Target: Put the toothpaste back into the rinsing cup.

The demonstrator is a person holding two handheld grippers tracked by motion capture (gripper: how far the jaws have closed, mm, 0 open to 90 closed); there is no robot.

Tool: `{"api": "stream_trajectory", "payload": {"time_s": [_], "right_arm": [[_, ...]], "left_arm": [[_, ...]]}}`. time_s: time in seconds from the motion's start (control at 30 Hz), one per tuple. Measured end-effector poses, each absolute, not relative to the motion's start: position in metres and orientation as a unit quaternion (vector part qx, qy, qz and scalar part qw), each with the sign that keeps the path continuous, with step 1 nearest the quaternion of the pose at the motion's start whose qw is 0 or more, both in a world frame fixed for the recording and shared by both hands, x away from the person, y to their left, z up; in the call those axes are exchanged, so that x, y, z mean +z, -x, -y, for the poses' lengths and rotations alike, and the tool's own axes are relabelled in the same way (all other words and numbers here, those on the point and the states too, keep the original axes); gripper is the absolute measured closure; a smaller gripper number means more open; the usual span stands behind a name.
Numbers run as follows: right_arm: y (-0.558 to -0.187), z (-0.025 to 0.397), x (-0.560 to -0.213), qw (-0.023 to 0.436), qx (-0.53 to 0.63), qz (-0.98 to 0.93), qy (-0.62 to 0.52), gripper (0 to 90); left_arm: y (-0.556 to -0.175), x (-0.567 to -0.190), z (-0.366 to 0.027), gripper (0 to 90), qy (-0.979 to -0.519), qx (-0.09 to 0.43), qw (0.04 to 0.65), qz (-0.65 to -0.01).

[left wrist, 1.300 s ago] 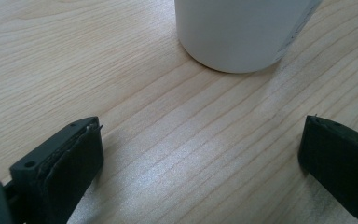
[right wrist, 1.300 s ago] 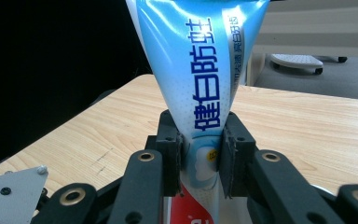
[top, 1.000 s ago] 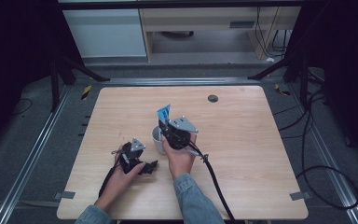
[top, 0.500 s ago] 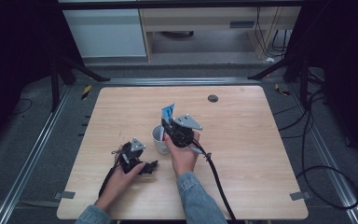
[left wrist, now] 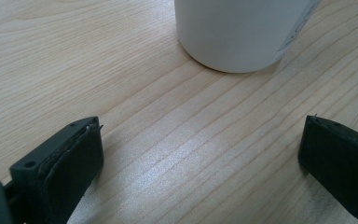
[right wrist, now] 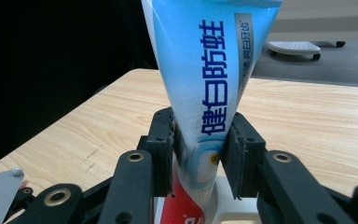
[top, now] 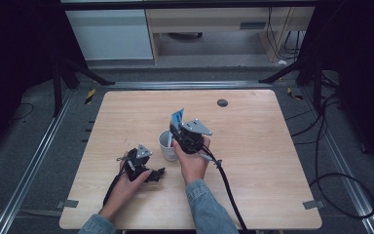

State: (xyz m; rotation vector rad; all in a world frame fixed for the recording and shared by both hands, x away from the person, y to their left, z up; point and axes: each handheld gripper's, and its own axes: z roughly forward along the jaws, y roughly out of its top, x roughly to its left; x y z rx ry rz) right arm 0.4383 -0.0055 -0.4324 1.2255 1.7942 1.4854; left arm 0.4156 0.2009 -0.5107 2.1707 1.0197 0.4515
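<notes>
moved since a second ago: right gripper (top: pixel 179 130), shifted slightly right with the toothpaste tube (right wrist: pixel 205 84) pinched upright over the white cup (top: pixel 167 145). left gripper (top: pixel 148 171): jaws spread, resting beside cup. handling: lower straight, release once seated.

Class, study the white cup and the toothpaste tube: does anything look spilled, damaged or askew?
Nothing stands out. The right gripper clamps the toothpaste tube upright above the white cup, which stands upright on the table; no spill shows.
</notes>
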Motion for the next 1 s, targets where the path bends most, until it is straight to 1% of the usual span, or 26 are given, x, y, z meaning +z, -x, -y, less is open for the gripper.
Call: {"api": "stream_trajectory", "payload": {"time_s": [0.23,0.57,0.7,1.0], "right_arm": [[-0.4375,0.0059,-0.4308,0.263,0.538,-0.663,-0.449,62.1],[-0.4364,0.0067,-0.4282,0.265,0.535,-0.661,-0.454,57.8],[-0.4338,0.0066,-0.4256,0.278,0.529,-0.665,-0.447,55.4],[-0.433,0.0064,-0.4245,0.288,0.52,-0.673,-0.442,53.6]], "left_arm": [[-0.4156,-0.5107,-0.2008,0.0,-0.835,0.174,0.344,-0.393],[-0.4157,-0.5108,-0.2007,0.0,-0.835,0.174,0.344,-0.393],[-0.4158,-0.5108,-0.2008,0.0,-0.835,0.175,0.344,-0.392],[-0.4158,-0.5107,-0.2008,0.0,-0.835,0.175,0.344,-0.392]]}}
